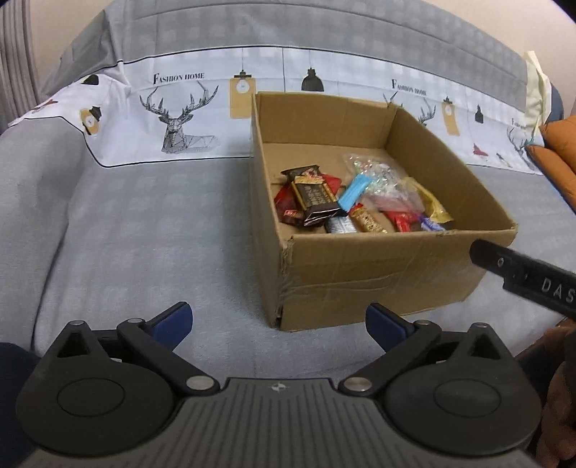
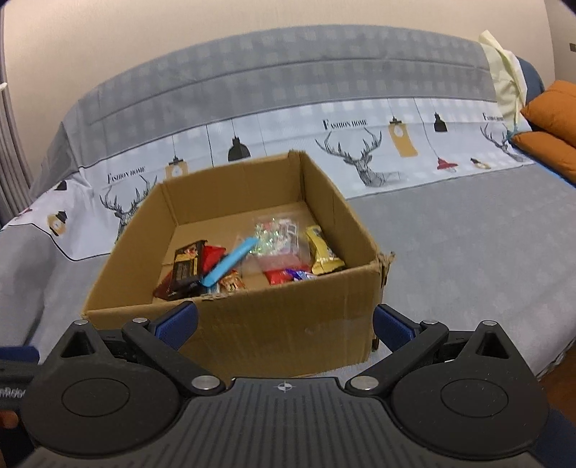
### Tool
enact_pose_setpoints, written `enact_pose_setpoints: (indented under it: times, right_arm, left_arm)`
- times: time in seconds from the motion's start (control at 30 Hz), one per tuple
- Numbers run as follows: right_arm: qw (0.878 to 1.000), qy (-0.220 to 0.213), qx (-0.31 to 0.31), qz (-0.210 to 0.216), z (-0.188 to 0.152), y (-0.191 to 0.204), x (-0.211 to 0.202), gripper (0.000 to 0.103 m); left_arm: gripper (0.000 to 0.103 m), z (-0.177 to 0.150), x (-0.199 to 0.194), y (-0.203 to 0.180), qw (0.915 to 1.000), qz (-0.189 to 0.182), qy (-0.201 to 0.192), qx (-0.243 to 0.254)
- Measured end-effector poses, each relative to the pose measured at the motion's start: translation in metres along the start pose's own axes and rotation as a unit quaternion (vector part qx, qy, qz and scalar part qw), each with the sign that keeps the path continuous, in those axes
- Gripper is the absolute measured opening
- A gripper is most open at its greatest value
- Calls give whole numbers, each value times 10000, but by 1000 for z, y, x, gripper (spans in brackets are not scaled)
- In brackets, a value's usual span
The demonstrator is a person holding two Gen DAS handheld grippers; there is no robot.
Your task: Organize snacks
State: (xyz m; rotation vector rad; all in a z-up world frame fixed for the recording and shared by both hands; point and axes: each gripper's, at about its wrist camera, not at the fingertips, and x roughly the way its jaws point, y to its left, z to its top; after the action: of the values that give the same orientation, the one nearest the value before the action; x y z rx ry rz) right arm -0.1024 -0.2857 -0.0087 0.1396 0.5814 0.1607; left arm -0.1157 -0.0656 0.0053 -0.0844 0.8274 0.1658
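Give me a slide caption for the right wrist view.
Open right gripper faces a cardboard box of snacks on a grey bed.

Wrapped snacks (image 1: 360,201) heaped, open cardboard box (image 1: 378,273)

Both wrist cams near, angled down at shared box (image 1: 378,266) (image 2: 273,324).

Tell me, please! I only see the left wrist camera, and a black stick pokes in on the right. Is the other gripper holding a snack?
Observer: No. The right gripper has its jaws wide open, with nothing between them.
Operator: What is it facing?
Observer: The near wall of the cardboard box, close up.
Operator: And what's above the deer-print cover?
Observer: A plain beige wall.
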Motion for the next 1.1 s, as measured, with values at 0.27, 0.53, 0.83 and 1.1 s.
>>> enact_pose_setpoints:
  times: [0.27, 0.53, 0.83, 1.1]
  right_arm:
    - [9999, 63, -41, 72, 1, 7, 8, 103]
    - [9999, 74, -125, 91, 1, 9, 10, 103]
    - [9998, 52, -158, 100, 2, 7, 10, 103]
    - [9997, 39, -214, 114, 2, 8, 9, 103]
  left_arm:
    - [102, 1, 5, 2, 9999, 112, 55, -54]
    - [102, 3, 7, 0, 9998, 154, 59, -74]
    - [102, 3, 6, -4, 9999, 145, 42, -48]
    - [102, 4, 6, -5, 9999, 140, 42, -45]
